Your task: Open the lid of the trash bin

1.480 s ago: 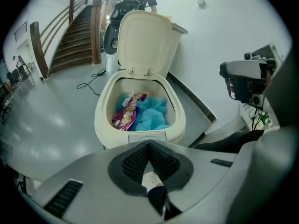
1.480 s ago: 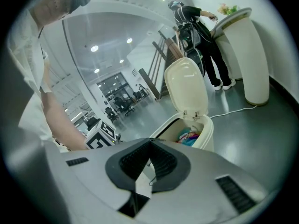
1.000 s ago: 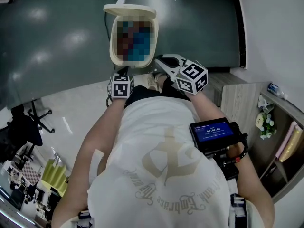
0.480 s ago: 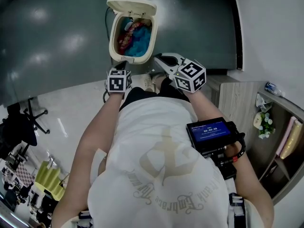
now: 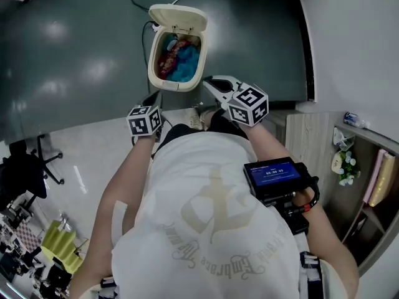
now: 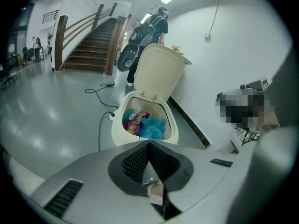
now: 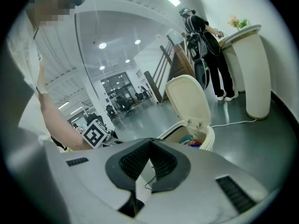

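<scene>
1. The cream trash bin (image 5: pixel 171 81) stands on the dark grey floor (image 5: pixel 75 55), just ahead of the person's feet.
2. Its lid (image 5: pixel 179 17) is up, tipped back on the hinges at the far rim, so the inside is open to view.
3. In the bin a colourful wrapper (image 6: pixel 135 123) lies against crumpled blue material (image 6: pixel 154 129).
4. The left gripper (image 6: pixel 149 143) is held short of the bin's near rim and does not touch it. Its jaws are pressed together at the tips, with nothing between them.
5. The right gripper (image 7: pixel 150 141) hangs near the bin's right front corner, also apart from it. Its jaws meet at the tips and carry nothing.
6. A white cable (image 7: pixel 231 123) trails over the floor behind the bin.
7. A small device with a lit blue screen (image 5: pixel 272 172) sits at the person's right side.
</scene>
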### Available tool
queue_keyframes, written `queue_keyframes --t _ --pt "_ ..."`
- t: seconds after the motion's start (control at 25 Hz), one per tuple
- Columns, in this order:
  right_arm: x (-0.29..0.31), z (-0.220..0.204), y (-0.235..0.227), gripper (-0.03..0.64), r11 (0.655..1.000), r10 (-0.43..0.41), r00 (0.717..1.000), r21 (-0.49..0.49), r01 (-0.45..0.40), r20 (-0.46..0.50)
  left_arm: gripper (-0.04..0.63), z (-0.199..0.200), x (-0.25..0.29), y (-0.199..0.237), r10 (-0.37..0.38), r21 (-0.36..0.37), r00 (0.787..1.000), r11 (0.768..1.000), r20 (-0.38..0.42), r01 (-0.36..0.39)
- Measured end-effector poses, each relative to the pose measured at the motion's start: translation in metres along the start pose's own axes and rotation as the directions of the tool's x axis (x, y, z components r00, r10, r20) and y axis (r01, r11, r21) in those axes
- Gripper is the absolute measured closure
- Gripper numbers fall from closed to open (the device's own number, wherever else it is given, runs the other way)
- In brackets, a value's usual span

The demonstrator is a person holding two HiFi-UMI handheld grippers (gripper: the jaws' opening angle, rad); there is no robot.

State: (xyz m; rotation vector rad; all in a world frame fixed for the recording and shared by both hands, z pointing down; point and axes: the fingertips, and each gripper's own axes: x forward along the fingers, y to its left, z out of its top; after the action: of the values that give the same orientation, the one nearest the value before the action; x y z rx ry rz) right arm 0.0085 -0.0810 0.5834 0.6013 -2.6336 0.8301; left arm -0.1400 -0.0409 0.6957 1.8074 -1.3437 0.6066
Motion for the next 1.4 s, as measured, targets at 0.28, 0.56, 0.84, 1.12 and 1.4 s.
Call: queue_keyframes --t 0.28,0.56,0.84,1.12,1.4 --pt "-0.002 0.024 0.012 0.611 0.998 0.019 1.0 -0.054 -0.018 0.022 0.589 0.033 -0.036 -0.024 -0.074 0.015 0.989 0.997 0.128 0.073" --pt "-0.007 0.05 0.028 0.612 0.996 0.046 0.995 -0.074 -0.04 0.083 0.589 0.062 -0.067 -0.036 -0.096 -0.006 0.971 0.995 0.217 0.1" --pt "-0.014 0.073 0.043 0.612 0.991 0.07 0.989 -0.125 -0.054 0.133 0.589 0.081 -0.095 -0.042 -0.116 0.019 0.953 0.993 0.279 0.115" --pt "-0.028 0.076 0.045 0.612 0.987 0.051 0.986 -0.157 -0.026 0.156 0.589 0.089 -0.109 -0.057 -0.177 0.089 0.932 0.984 0.317 0.157" --pt "-0.039 0.065 0.043 0.612 0.992 0.013 0.985 -0.13 0.01 0.172 0.589 0.088 -0.11 -0.063 -0.196 0.12 0.927 0.979 0.321 0.165"
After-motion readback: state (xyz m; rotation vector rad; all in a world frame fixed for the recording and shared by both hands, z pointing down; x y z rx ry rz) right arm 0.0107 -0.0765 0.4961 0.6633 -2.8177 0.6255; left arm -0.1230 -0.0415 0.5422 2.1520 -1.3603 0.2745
